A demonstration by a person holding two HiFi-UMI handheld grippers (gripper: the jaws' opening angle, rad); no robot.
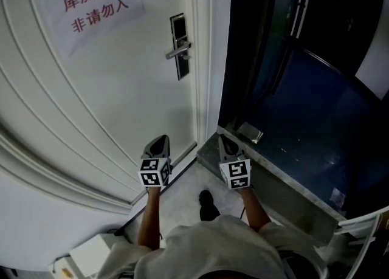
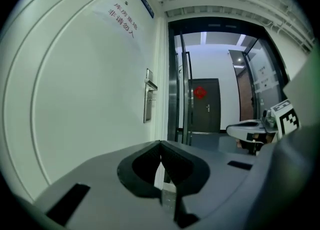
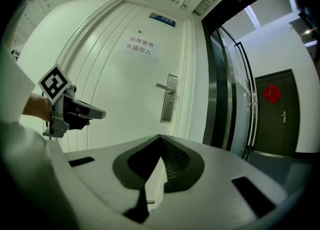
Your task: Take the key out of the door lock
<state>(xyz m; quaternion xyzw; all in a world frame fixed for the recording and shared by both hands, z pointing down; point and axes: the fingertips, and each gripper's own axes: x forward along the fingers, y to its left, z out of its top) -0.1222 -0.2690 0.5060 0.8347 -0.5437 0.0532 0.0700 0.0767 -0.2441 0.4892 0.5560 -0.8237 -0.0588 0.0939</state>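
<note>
The person is holding both grippers out level toward a white door (image 1: 109, 89), well short of it, in the lower middle of the head view. The left gripper (image 1: 160, 143) is showing its jaws pressed together at the tips with nothing between them, and the right gripper (image 1: 226, 141), just beside it to the right, is likewise keeping its jaws closed tip to tip on nothing. The lock plate (image 1: 179, 37) is sitting near the door's right edge, in the upper centre of the head view, with a metal lever handle (image 1: 176, 51) sticking out to the left. The key is too small to make out on the plate in any view, so its exact spot is not showing. A paper sign (image 1: 94, 4) with red characters is hanging at the upper left of the door. To the right of the door frame a dark glass partition (image 1: 285, 41) is standing. A dark shoe (image 1: 208, 205) is resting on the pale floor between the forearms.
</note>
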